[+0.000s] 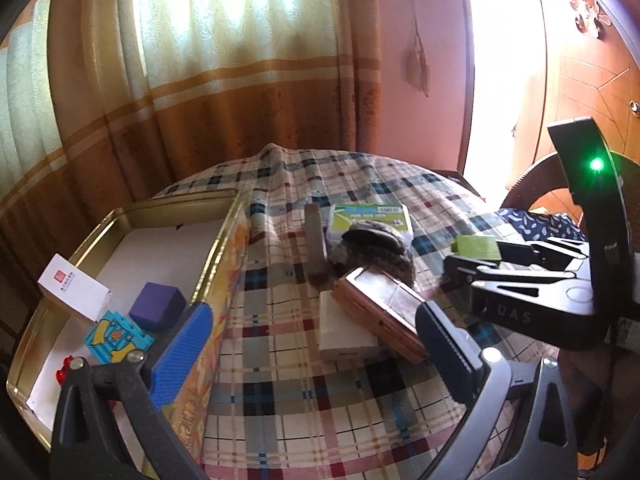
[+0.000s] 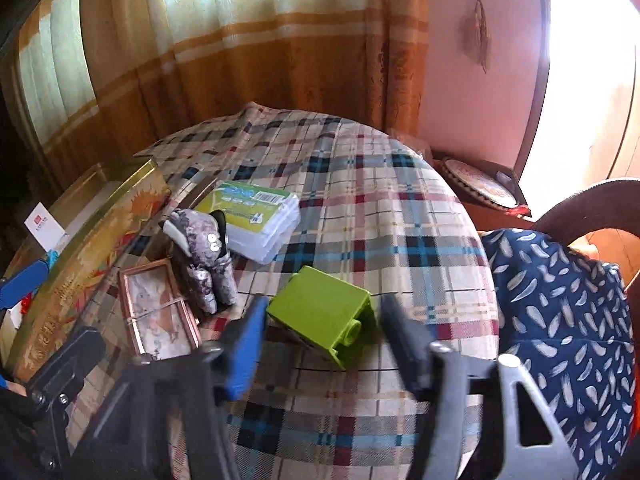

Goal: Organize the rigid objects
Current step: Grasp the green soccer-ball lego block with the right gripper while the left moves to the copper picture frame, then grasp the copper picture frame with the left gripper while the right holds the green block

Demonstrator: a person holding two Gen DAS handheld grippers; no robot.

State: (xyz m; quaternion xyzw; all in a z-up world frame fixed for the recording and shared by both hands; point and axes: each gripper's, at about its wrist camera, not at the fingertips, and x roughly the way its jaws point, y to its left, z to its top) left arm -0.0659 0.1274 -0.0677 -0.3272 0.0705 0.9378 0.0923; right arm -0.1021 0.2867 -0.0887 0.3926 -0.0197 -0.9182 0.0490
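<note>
Open plaid ahead, clutter to the left

The bench point(image 2: 360, 216) lies bare at its far and right parts; the tin point(image 1: 224, 264), frame point(image 2: 158, 312), toy point(image 2: 204, 256) and clear case point(image 2: 256, 216) crowd the left, the green block point(image 2: 324, 316) nearest.

The block point(image 2: 322, 314) lies right of the frame point(image 2: 158, 312), on the tablecloth point(image 2: 380, 200).

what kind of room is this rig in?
Most likely a home room, perhaps a bedroom or living room. A plaid cloth covers the work surface, long gold-striped curtains hang behind it, and a carved wooden door stands at the right.
</note>
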